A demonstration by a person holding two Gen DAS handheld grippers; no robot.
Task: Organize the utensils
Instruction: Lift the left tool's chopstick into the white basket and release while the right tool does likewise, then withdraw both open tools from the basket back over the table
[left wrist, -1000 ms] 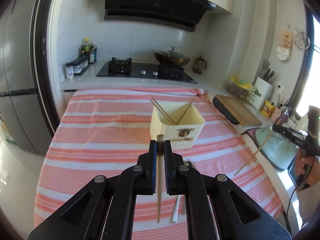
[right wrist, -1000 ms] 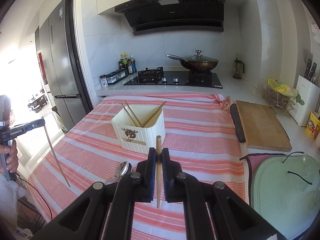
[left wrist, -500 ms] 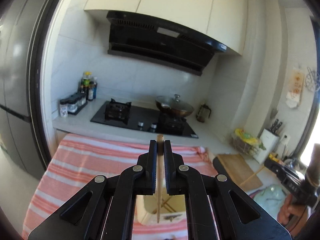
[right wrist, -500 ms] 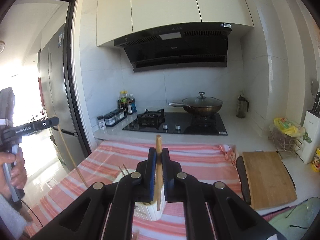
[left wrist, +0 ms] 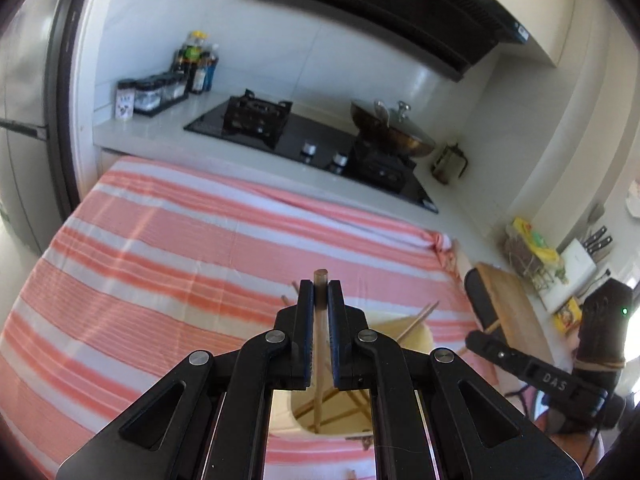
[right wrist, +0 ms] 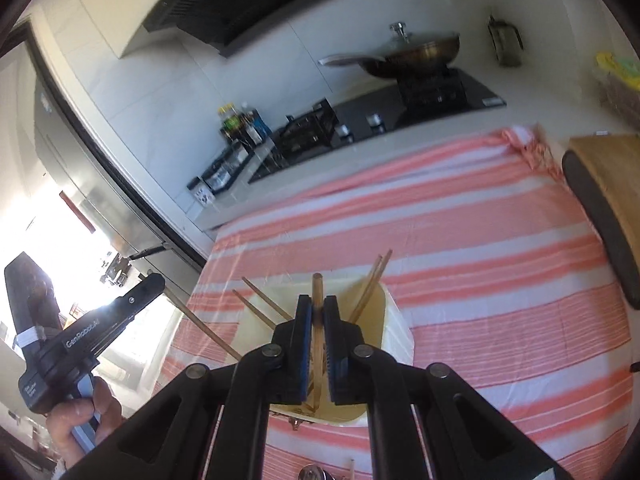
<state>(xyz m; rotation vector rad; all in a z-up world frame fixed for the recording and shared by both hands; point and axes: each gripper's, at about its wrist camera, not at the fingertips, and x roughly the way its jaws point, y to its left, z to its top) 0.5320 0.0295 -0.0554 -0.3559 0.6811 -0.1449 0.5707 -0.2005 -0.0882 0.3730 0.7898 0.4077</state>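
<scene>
On the striped cloth (left wrist: 168, 264), one cream holder (right wrist: 394, 320); two grippers' fingers each clamp one chopstick (left wrist: 320, 344).

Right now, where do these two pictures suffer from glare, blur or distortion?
Left wrist view: fisheye bends the range hood; the stove and striped cloth look softly blurred. Right wrist view: sunlight burns out the lower left behind the left hand-held gripper; the room is tilted.

L claw (left wrist: 321, 294) clamped tight, jaws nearly touching, angled down & fwd. R claw (right wrist: 317, 312) same: pinched tight, tilted down, view rolled. Person's hand (right wrist: 82, 420) wraps L claw's handle, fingers curled round the grip.
</scene>
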